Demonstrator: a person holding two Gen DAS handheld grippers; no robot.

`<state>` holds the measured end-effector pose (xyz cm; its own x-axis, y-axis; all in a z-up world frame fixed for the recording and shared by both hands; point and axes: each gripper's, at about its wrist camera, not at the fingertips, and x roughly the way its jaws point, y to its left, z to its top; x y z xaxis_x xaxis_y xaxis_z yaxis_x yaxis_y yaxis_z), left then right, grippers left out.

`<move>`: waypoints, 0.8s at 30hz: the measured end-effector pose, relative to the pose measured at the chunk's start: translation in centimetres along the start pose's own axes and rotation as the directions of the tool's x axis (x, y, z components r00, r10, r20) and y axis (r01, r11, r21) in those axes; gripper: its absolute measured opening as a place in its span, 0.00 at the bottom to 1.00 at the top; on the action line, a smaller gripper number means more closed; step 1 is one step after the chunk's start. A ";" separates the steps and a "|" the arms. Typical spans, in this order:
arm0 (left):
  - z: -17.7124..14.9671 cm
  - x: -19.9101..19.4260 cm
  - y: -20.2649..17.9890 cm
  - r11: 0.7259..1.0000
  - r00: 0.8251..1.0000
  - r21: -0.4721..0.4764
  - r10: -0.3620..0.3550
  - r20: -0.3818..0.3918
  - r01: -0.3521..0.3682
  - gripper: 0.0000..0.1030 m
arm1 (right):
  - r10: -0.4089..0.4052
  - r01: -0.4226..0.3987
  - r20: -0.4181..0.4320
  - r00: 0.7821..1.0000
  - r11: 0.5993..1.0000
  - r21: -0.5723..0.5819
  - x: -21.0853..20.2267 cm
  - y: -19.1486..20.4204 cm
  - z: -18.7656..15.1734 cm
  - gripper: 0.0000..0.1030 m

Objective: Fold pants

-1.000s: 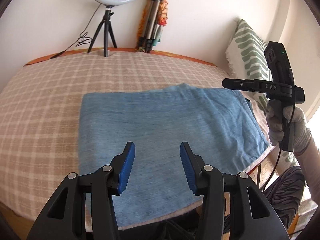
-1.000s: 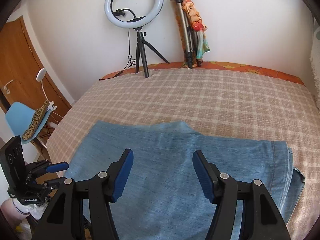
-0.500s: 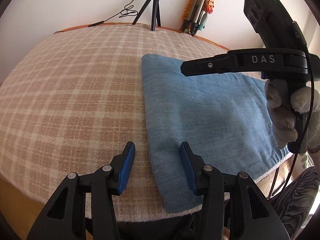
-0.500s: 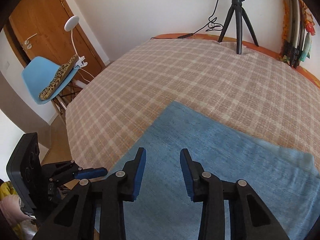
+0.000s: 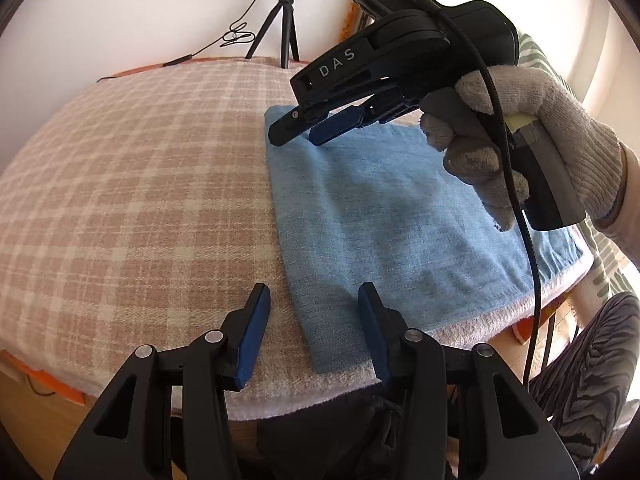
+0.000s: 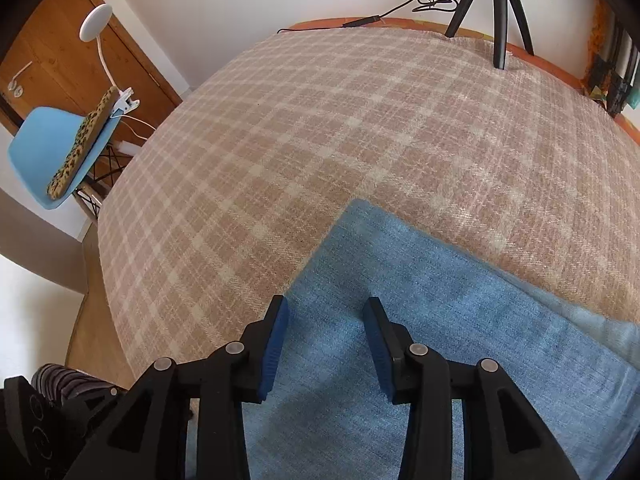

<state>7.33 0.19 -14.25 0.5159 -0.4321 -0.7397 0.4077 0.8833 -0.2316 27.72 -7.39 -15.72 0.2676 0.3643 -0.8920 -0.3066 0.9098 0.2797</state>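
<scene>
ring light tripod on plaid blanket; blue chair (by door).

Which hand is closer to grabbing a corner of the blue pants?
Probably the left. The left tool has its open jaws either side of the pants' near corner, by the blanket's edge. The right tool, jaws just opening, hovers above the far corner.

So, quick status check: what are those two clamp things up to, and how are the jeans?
Left hand-held gripper open over near corner. Right hand-held gripper open, jaws just widened, above far corner. Pants folded flat on checked blanket. Nothing in the way.
</scene>
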 end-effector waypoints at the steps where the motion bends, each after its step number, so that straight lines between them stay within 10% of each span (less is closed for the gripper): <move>1: 0.0 -0.1 0.1 1.000 1.000 -0.013 -0.015 -0.001 0.015 0.42 | -0.011 0.011 -0.016 1.000 1.000 0.009 0.1 0.3 0.3 0.56; 12: -0.2 -1.3 -1.2 0.986 0.987 -0.041 -0.157 0.040 0.159 0.41 | -0.270 0.260 -0.207 0.940 0.963 -0.075 4.0 4.7 2.5 0.75; 18: 0.3 -1.5 -0.8 0.984 0.984 -0.049 -0.171 0.056 0.174 0.41 | -0.325 0.298 -0.212 0.922 0.943 -0.151 4.3 5.2 1.9 0.66; 24: 0.7 -0.7 0.6 0.980 0.988 -0.124 -0.156 0.021 0.157 0.41 | -0.320 0.297 -0.205 0.925 0.945 -0.137 3.2 3.9 1.9 0.37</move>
<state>7.71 0.90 -13.43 0.4620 -0.5682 -0.6809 0.3873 0.8200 -0.4215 29.12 -2.35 -16.80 0.1581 0.0047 -0.9874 -0.3350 0.9409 -0.0491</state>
